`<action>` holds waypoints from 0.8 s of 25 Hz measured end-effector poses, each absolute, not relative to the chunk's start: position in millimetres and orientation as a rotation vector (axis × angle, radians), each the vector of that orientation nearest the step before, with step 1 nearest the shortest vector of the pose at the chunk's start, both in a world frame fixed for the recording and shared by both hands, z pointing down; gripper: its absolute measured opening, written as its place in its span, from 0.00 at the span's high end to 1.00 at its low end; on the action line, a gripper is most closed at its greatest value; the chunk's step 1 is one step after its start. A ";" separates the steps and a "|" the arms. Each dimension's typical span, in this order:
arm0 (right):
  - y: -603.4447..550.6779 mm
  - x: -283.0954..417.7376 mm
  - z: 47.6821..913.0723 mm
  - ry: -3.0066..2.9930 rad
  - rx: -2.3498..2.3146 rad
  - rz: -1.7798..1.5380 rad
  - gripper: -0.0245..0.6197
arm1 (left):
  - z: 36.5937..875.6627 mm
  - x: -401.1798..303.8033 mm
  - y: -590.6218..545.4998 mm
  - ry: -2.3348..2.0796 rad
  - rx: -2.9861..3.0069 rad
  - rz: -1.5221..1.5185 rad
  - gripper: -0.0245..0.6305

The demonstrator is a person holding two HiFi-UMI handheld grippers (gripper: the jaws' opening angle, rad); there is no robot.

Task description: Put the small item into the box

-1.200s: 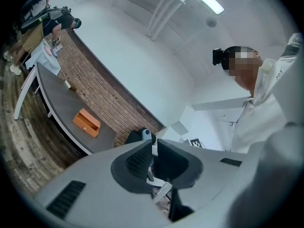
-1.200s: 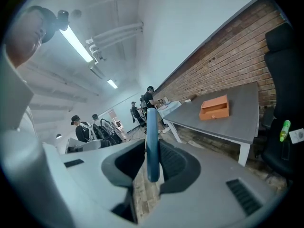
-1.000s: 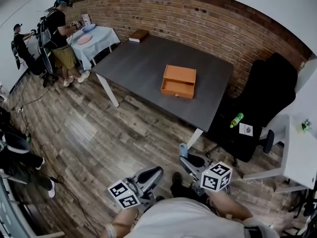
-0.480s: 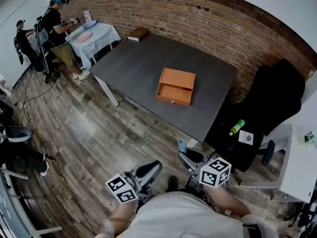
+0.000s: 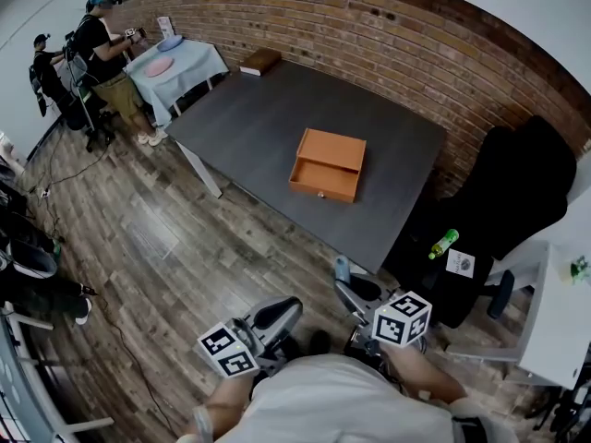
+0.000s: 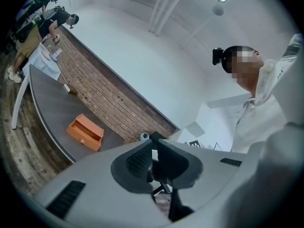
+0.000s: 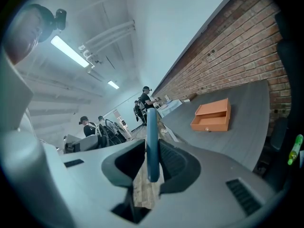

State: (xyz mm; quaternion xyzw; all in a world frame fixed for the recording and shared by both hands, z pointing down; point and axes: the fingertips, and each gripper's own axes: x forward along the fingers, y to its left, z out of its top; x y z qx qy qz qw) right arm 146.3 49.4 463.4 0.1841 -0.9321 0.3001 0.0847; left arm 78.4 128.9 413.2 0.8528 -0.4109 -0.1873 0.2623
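An orange box (image 5: 327,164) with a drawer-like front lies on the dark grey table (image 5: 249,118), well ahead of both grippers. In the right gripper view the box (image 7: 213,115) is far off to the right. My right gripper (image 5: 349,284) is shut on a small flat blue item (image 5: 342,268), which stands edge-on between the pads (image 7: 152,141). My left gripper (image 5: 277,315) is beside it over the wood floor, jaws together with nothing between them (image 6: 153,156). The box (image 6: 85,132) also shows at the left of the left gripper view.
A black office chair (image 5: 503,201) stands at the table's right end with a green bottle (image 5: 443,243) on its seat. A brown book (image 5: 259,62) lies at the far table corner. People stand by a light-blue covered table (image 5: 180,67) at back left. A white desk (image 5: 563,312) is at right.
Both grippers have been carried level toward the table, side by side; the box sits slightly lower in the head view. The blue item stays in the right gripper.
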 end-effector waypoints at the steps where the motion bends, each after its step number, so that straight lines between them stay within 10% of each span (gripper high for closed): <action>1: 47.3 144.4 463.9 -2.777 0.550 0.893 0.81 | 413.4 76.4 126.0 -1.110 2.308 -0.510 0.90; 20: -63.8 41.8 445.9 -2.752 0.806 0.824 0.81 | 397.4 -33.7 -0.1 -0.872 2.423 -0.515 0.90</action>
